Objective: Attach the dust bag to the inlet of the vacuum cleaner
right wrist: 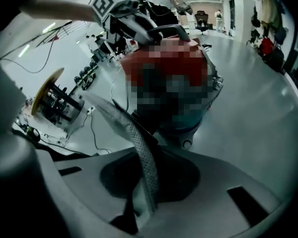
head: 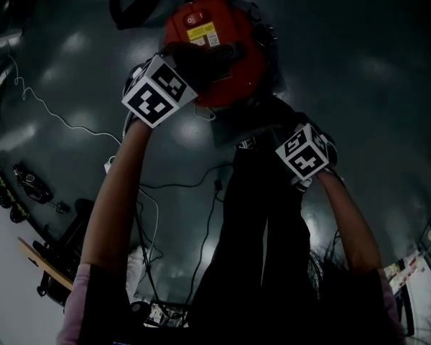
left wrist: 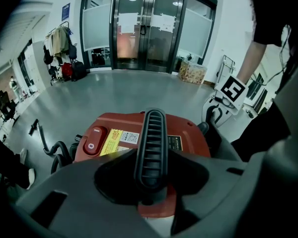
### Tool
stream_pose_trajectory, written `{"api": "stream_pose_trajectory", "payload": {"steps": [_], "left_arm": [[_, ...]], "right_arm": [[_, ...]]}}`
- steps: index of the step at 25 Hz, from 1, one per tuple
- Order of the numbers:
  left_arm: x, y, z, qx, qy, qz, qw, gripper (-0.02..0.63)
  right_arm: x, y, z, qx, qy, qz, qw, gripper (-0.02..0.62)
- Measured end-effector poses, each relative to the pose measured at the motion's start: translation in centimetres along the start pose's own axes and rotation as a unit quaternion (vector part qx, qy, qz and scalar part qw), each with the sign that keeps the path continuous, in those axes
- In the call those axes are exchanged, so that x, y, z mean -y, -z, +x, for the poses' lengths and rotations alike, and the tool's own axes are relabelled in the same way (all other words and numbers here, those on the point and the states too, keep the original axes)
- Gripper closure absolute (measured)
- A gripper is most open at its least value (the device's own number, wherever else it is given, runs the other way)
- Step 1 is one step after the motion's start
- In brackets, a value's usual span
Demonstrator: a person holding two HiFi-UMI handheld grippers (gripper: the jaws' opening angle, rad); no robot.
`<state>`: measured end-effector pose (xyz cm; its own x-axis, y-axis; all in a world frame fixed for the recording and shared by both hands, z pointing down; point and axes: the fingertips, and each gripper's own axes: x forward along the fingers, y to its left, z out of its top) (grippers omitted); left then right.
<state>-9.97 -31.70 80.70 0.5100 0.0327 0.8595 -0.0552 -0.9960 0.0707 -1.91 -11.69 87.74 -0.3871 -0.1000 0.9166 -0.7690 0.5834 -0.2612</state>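
The red vacuum cleaner (head: 215, 42) stands on the grey floor, and in the left gripper view its top (left wrist: 188, 133) carries a switch and a yellow label. My left gripper (left wrist: 150, 180) is closed around the black ribbed carry handle (left wrist: 150, 138) on that top; in the head view it (head: 194, 67) sits over the lid. My right gripper (right wrist: 144, 182) is shut on a thin, pale, textured edge of the dust bag (right wrist: 139, 152), low beside the vacuum body (right wrist: 193, 58). In the head view the right gripper (head: 284, 141) is at the vacuum's near side, and the bag there is too dark to make out.
A black hose (head: 129, 6) curls behind the vacuum. Thin cables (head: 65, 121) trail over the floor at the left. A cable reel (right wrist: 49, 90) and tools lie along the floor's edge. Glass doors (left wrist: 149, 29) and a cardboard box (left wrist: 191, 73) stand far off.
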Motion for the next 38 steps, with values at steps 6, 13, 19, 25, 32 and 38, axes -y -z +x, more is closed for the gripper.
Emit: {"api": "stream_pose_trajectory", "payload": {"steps": [6, 13, 19, 25, 32, 38], "left_arm": [[0.2, -0.2, -0.1, 0.001, 0.004, 0.002, 1.0, 0.442], [0.3, 0.0, 0.2, 0.004, 0.004, 0.004, 1.0, 0.442], [0.3, -0.3, 0.0, 0.019, 0.007, 0.003, 0.9998, 0.442], [0.1, -0.1, 0.0, 0.02, 0.008, 0.001, 0.9998, 0.442], [0.2, -0.2, 0.0, 0.018, 0.008, -0.001, 0.9998, 0.44], [0.2, 0.2, 0.3, 0.01, 0.009, -0.007, 0.9999, 0.442]], "right_arm": [[-0.3, -1.3, -1.8, -0.017, 0.012, -0.086, 0.996, 0.469], [-0.5, -1.1, -1.1, -0.004, -0.045, 0.027, 0.999, 0.523], [0.9, -1.6, -1.2, 0.017, -0.014, 0.044, 0.999, 0.519], [1.0, -2.4, -0.4, -0.043, 0.039, -0.214, 0.975, 0.511], [1.9, -1.3, -0.2, 0.049, 0.037, 0.106, 0.992, 0.526], [1.3, -1.7, -0.7, -0.006, 0.032, -0.093, 0.995, 0.486]]}}
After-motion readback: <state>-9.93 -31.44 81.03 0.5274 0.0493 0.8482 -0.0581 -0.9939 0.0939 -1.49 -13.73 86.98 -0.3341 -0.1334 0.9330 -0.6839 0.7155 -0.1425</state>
